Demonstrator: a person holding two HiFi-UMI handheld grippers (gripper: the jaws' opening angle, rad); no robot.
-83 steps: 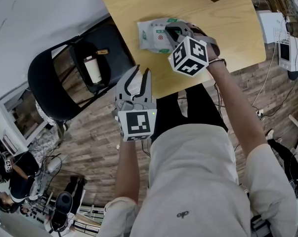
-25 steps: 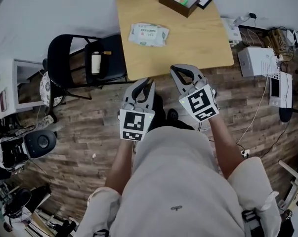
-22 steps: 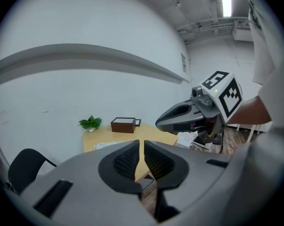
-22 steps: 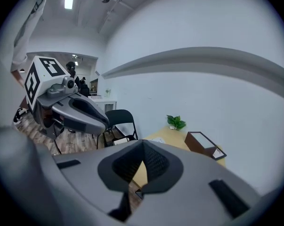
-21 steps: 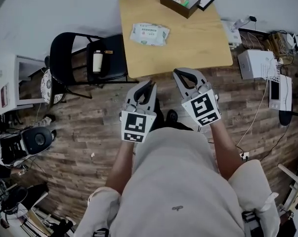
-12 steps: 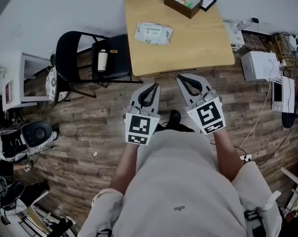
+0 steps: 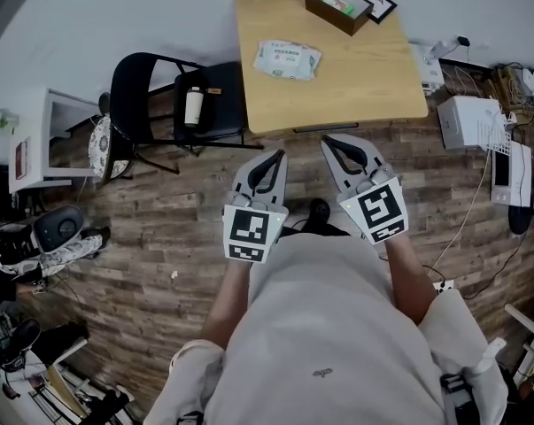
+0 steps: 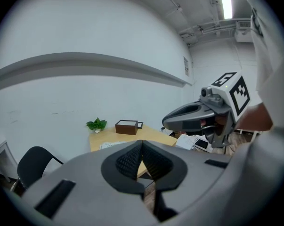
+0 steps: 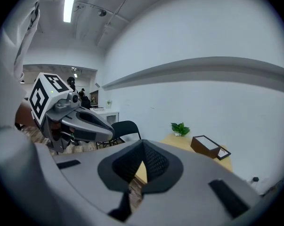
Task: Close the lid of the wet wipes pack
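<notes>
Left gripper point(image 7: 276, 154) just closed, right gripper point(image 7: 329, 140) closed; both empty

No text, brand, number or sign can be read in any view.

Wet wipes pack point(image 7: 287, 59), near the tabletop's left edge: green print on a white label, too small to make out.

Brown box point(image 7: 338, 5), towards the tabletop's far right corner: green and white panel on top, lettering not legible.

Bottle point(image 7: 193, 107), on the chair seat: pale label, nothing readable.

Left marker cube point(image 7: 253, 233) and right marker cube point(image 7: 374, 212): black-and-white square code patterns, no characters. The same kind of pattern shows on the cubes in both gripper views, equally without characters.
</notes>
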